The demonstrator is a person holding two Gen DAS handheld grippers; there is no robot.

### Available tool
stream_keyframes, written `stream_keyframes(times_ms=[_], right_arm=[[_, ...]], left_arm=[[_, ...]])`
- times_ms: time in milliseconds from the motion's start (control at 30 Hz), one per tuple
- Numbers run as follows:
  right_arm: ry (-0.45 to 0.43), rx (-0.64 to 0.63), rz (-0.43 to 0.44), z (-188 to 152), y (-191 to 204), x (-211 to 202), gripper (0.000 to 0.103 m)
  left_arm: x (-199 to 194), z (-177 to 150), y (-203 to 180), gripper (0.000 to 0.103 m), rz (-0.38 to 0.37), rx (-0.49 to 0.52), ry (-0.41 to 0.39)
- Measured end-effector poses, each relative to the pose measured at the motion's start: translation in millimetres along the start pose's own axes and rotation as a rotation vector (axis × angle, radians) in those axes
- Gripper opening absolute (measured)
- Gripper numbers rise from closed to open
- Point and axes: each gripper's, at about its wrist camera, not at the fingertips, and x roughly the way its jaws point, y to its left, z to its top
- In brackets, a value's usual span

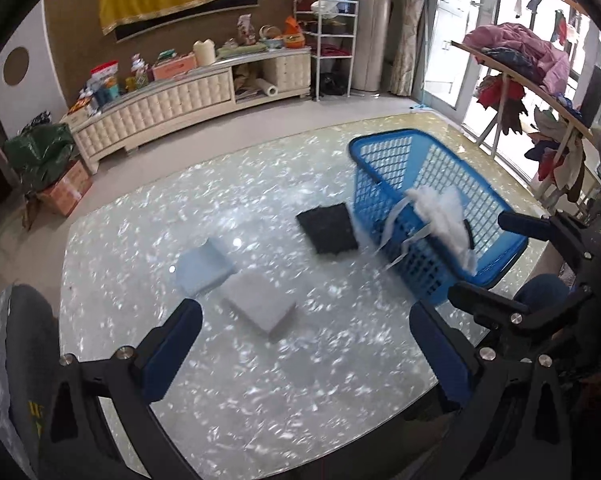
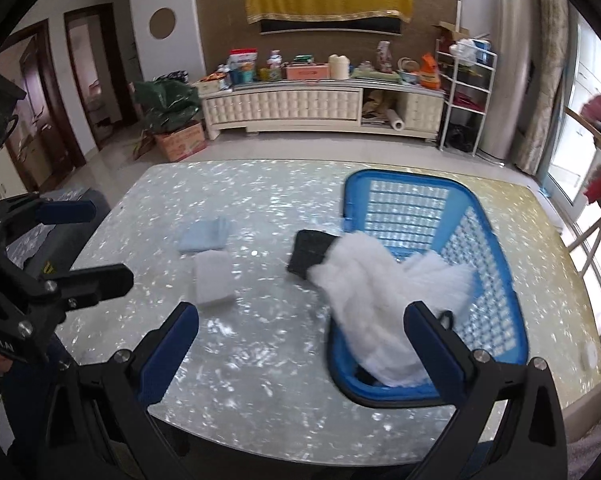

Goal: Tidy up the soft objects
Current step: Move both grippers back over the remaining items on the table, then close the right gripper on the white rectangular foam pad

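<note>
A blue plastic basket [image 1: 384, 148] [image 2: 496, 248] stands on the right of the glass table. A white fluffy mass [image 1: 444, 216] [image 2: 372, 292] hangs over its near rim, partly inside. A black pad [image 1: 327, 229] [image 2: 310, 254] lies beside the basket. A grey pad [image 1: 258, 307] [image 2: 213, 280] and a light blue pad [image 1: 204, 268] [image 2: 204, 236] lie mid-table. My left gripper [image 1: 306, 354] [image 2: 84, 242] is open and empty above the grey pad. My right gripper [image 2: 302, 354] [image 1: 488, 258] is open and empty, over the basket's near left rim.
The shiny table [image 1: 228, 408] [image 2: 260, 380] ends close below both grippers. A white TV cabinet [image 2: 284, 110] with clutter stands across the floor. A rack with clothes [image 1: 532, 76] stands to the right by the window. A box with a green bag [image 1: 56, 184] sits left.
</note>
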Motion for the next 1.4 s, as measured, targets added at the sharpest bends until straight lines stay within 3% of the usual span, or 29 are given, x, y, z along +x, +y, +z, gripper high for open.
stream_keyframes(times_ms=[400, 1400], right_arm=[[0.071, -0.097, 0.053, 12, 43, 42, 0.102], [0.334, -0.141, 0.136, 24, 97, 182, 0.102]], left_arm=[[12, -31, 63, 0.103, 0.021, -0.087, 0.058], [94, -43, 156, 0.103, 0.027, -0.173, 0.224]])
